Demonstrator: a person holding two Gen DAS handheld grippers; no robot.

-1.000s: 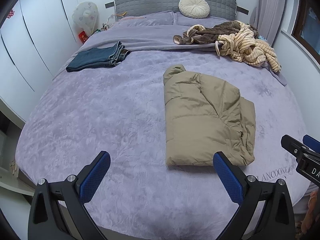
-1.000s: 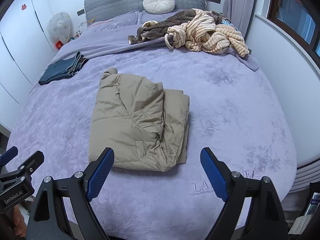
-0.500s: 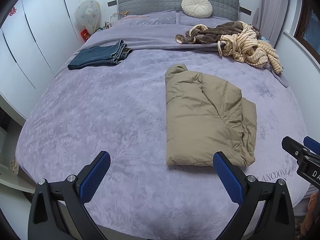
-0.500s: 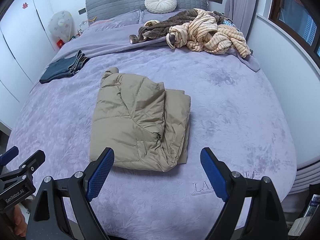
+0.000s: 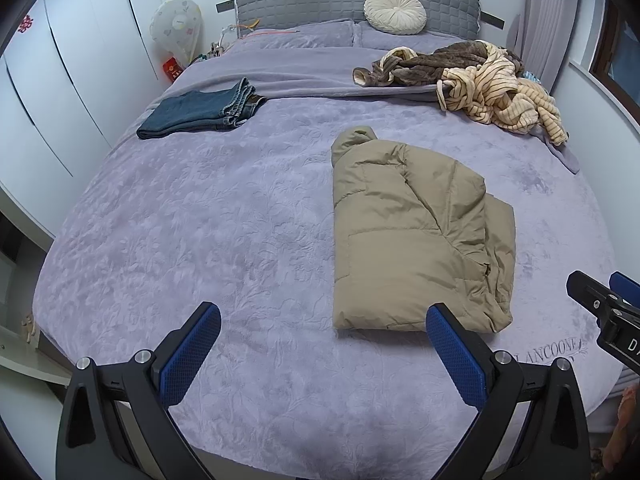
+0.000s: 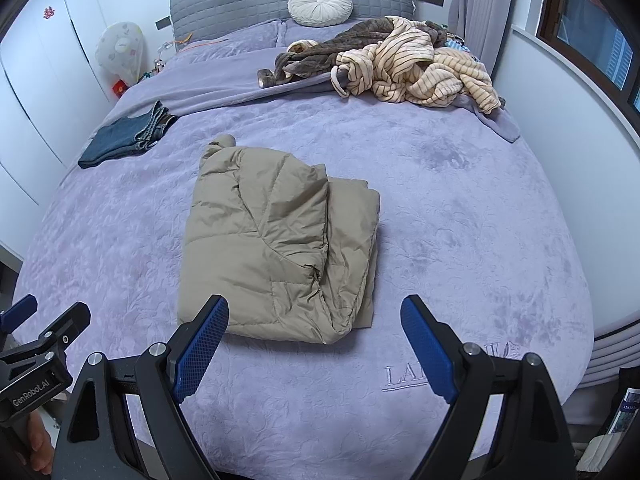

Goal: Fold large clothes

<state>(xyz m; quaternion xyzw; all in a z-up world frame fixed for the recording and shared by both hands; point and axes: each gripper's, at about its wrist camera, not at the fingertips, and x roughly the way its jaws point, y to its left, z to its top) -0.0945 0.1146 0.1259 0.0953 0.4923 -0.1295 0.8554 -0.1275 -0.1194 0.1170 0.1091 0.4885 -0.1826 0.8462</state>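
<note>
A tan puffer jacket point(image 5: 412, 236) lies folded into a rough rectangle on the purple bed point(image 5: 200, 240); it also shows in the right wrist view point(image 6: 276, 248). My left gripper point(image 5: 324, 356) is open and empty, held above the bed's near edge, just left of the jacket's near end. My right gripper point(image 6: 316, 352) is open and empty, above the near edge, in front of the jacket's near right corner. Each gripper shows at the edge of the other's view.
Folded blue jeans point(image 5: 200, 110) lie at the far left. A heap of striped and brown clothes point(image 5: 480, 84) lies at the far right. A round white cushion point(image 5: 394, 18) leans on the grey headboard. White wardrobes stand on the left, a wall and window on the right.
Both views have tilted slightly, so the bed sits a little lower in frame. The jacket has not moved and both grippers stay open.
</note>
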